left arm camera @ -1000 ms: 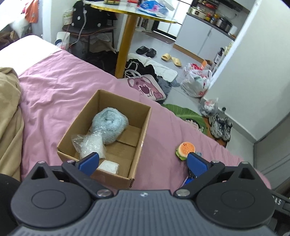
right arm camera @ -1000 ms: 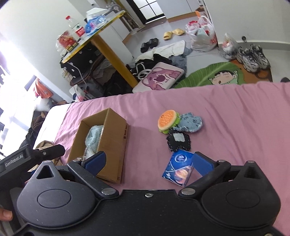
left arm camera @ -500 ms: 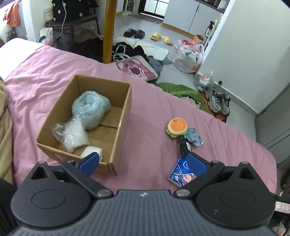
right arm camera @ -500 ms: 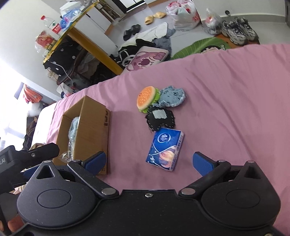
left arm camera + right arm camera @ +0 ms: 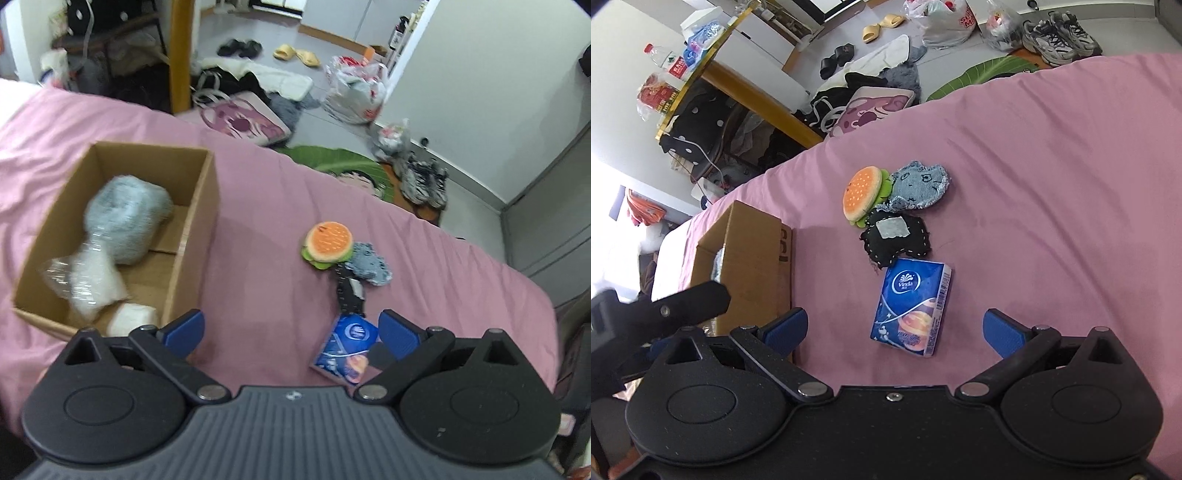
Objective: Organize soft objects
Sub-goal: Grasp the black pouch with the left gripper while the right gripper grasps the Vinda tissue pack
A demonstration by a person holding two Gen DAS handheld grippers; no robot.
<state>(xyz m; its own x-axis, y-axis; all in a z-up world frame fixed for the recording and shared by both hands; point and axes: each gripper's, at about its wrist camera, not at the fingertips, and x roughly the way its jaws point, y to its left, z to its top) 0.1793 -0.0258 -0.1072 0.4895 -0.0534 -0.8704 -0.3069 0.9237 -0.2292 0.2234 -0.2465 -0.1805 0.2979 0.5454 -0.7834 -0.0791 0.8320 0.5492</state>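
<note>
left wrist view
left gripper point(image 5: 290, 328): blue pads spread wide, nothing between them, hanging over the pink bed sheet point(image 5: 258, 258)
cardboard box point(image 5: 192, 229): off to the left on the sheet, top open
inside the box: a fuzzy grey-blue roll point(image 5: 127, 218), a clear bag of white stuff point(image 5: 88, 282), a small white pack point(image 5: 133, 319)
burger plush point(image 5: 328, 243): out on the sheet, right of the box, touching a denim patch point(image 5: 371, 264)
tissue pack point(image 5: 347, 347): just beside the right-hand pad

right wrist view
right gripper point(image 5: 895, 328): pads wide apart, empty, tissue pack point(image 5: 912, 306) lying right ahead between them
black pouch point(image 5: 895, 236): touching the tissue pack's far end
burger plush point(image 5: 862, 194) and denim patch point(image 5: 918, 184): side by side beyond the pouch
cardboard box point(image 5: 753, 251): left, well apart from the pile
</note>
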